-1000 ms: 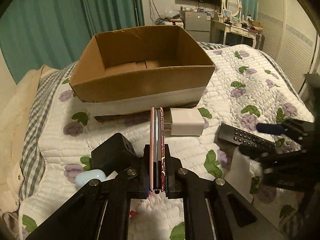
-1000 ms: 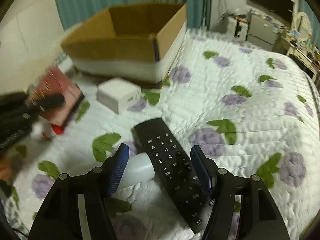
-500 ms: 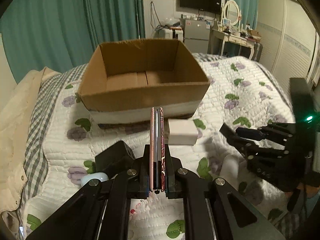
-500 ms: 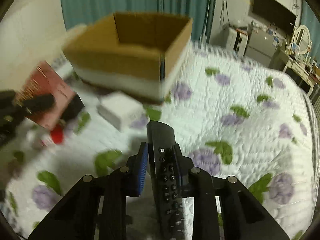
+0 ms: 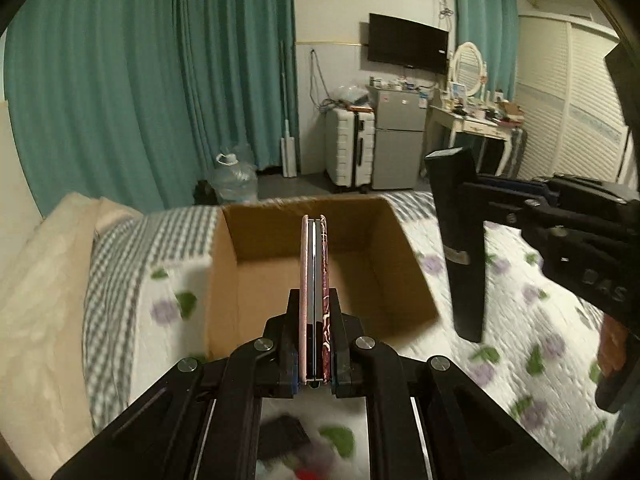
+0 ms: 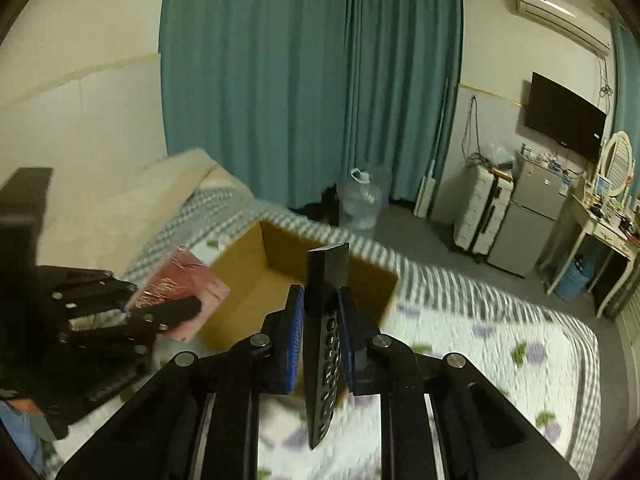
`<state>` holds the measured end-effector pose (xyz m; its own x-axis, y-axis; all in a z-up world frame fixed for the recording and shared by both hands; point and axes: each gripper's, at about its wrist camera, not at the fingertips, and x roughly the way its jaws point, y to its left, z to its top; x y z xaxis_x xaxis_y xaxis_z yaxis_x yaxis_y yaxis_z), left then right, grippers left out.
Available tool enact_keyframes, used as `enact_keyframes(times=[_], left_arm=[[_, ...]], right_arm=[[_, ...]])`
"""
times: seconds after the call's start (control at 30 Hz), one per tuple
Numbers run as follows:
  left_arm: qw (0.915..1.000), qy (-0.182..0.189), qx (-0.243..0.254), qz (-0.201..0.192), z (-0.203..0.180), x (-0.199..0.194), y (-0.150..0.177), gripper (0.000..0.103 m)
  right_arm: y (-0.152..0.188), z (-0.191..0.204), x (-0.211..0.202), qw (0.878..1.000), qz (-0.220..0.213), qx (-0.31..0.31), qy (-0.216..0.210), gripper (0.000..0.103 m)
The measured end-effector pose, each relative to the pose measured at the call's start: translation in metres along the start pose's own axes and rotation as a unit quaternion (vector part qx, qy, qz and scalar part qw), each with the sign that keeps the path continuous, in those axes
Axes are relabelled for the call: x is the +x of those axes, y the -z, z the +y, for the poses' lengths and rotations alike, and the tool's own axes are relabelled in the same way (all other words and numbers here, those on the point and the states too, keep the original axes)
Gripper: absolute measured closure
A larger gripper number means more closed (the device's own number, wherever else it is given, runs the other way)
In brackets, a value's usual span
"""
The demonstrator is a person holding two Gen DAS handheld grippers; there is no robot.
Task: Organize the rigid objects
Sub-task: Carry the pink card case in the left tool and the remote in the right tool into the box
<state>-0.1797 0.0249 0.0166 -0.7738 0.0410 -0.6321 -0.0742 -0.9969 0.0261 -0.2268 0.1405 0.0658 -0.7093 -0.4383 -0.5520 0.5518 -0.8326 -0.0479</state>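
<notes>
Payloads both airborne: left gripper clamped on pink phone, right gripper clamped on black remote.
Cardboard box sits ahead of and below both tips. Phone is held edge-on by its flat faces; likely stiff, slick, glass-fragile. Remote is pinched across its sides, part sticking out either side of the pads; probably light, rigid, could pivot. Lower before release.

I see cardboard box on bed. Left gripper with phone before box; right gripper with remote right of box, above bed.
</notes>
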Motion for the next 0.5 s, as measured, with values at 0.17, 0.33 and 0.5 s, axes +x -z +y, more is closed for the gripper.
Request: enact_keyframes(times=[0.17, 0.33, 0.5], left_arm=[[0.9995, -0.015, -0.008, 0.026, 0.016, 0.053, -0.016, 0.093], [0.9981, -0.021, -0.002, 0.058, 0.023, 0.099, -0.001, 0.093], [0.9974, -0.040, 0.012, 0.058, 0.019, 0.116, 0.013, 0.081]], right_arm=[[-0.006, -0.002, 0.053, 1.000, 0.028, 0.002, -0.009, 0.088], [0.013, -0.009, 0.099, 0.998, 0.063, 0.010, -0.016, 0.088], [0.020, -0.021, 0.127, 0.997, 0.066, 0.028, -0.021, 0.088]])
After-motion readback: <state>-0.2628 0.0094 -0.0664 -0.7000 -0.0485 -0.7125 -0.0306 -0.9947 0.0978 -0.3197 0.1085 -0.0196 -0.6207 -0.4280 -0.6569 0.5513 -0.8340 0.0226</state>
